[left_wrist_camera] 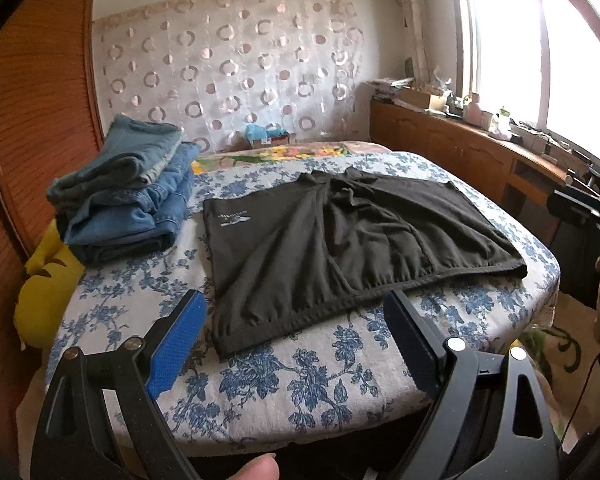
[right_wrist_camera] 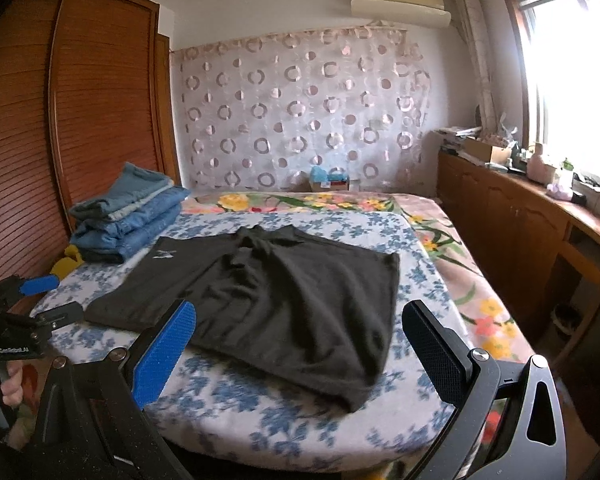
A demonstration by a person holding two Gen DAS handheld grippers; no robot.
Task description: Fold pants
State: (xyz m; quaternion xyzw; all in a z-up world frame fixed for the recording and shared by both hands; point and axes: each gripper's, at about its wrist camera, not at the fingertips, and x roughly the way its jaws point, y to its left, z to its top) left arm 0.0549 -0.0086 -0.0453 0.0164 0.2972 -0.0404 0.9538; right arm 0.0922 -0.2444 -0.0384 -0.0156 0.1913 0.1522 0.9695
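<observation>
The black pants (left_wrist_camera: 340,240) are laid flat on the blue-flowered bedspread (left_wrist_camera: 284,376), waistband toward the near edge of the bed, and appear already folded once so that the legs are doubled. A pile of folded jeans (left_wrist_camera: 128,196) is seen at about 10 o'clock from the pants, near them but apart.

The left gripper (left_wrist_camera: 296,344) is held with its jaws spread wide and nothing between them, poised just short of the waistband at 6 o'clock in the left wrist view. The right gripper (right_wrist_camera: 300,352) is likewise held wide apart and empty, near the right-hand corner of the waistband; in its view the left gripper is glimpsed at 9 o'clock.

The next fold is judged not yet begun. For a neat result, the two near corners of the waistband should be pinched through all layers, one by each gripper. They should be lifted together and level, then carried toward 12 o'clock until the edges meet. If only the top layer is caught, the cloth beneath may be dragged and bunched. The soft fabric is likely to sag, so it should be kept taut between the grippers.
</observation>
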